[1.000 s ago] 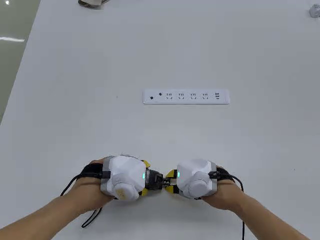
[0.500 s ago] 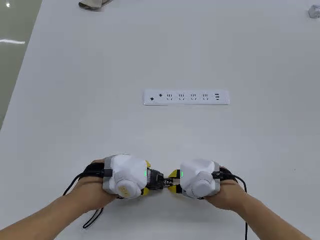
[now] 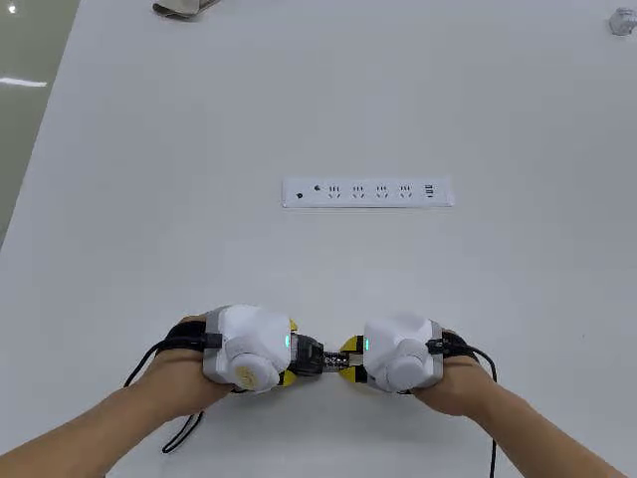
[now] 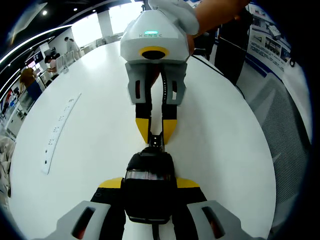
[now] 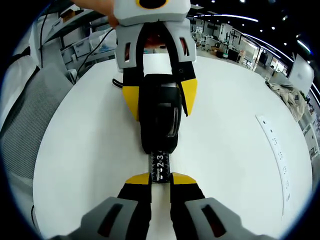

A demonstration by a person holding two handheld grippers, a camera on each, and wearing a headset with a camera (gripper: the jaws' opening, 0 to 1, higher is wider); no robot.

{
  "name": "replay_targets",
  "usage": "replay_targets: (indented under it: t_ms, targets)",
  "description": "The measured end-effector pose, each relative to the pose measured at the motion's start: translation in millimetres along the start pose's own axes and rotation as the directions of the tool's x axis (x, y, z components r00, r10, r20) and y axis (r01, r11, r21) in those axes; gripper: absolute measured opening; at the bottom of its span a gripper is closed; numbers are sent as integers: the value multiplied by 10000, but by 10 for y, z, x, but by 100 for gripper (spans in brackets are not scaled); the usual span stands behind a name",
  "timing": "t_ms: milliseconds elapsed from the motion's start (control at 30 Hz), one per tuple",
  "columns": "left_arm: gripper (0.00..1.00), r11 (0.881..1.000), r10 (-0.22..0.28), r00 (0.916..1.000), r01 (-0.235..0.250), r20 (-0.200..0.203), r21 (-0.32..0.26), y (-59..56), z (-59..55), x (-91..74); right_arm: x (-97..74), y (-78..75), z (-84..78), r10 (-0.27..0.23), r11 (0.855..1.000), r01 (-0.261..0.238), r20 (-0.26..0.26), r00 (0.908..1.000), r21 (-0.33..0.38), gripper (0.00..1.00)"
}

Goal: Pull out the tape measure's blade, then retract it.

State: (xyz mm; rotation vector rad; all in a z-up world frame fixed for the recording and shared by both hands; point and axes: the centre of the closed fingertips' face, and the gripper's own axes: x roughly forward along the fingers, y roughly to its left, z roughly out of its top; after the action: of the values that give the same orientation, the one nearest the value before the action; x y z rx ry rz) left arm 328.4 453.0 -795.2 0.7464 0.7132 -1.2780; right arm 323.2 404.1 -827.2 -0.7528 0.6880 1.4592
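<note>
A black tape measure [image 3: 311, 357] hangs just above the white table between my two grippers, which face each other tip to tip. My left gripper [image 4: 150, 182] is shut on the black case [image 4: 150, 186], yellow pads on either side of it. My right gripper [image 5: 160, 178] is shut on the end of the blade [image 5: 160, 162], where the numbers 2 and 3 show. Only a short piece of blade is out of the case [image 5: 160, 120]. In the head view the left gripper [image 3: 299, 356] and right gripper [image 3: 348, 359] sit near the table's front edge.
A white power strip [image 3: 368, 192] lies across the middle of the table [image 3: 149, 199], well beyond the grippers. Small objects sit at the far left [image 3: 179, 7] and far right [image 3: 624, 22] corners. Black cables trail from both hands.
My right gripper has edged a little to the right, away from the left one, and the gap between them is slightly wider. The left gripper has stayed put.
</note>
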Motion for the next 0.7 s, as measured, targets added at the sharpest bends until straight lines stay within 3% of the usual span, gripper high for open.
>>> replay_targets:
  t_ms: [700]
  targets:
    - [33,9999,54,10000,-55,-52,-153,7,-2,0,-164,-17,-192,-179,9997,181,-155,9997,152,12]
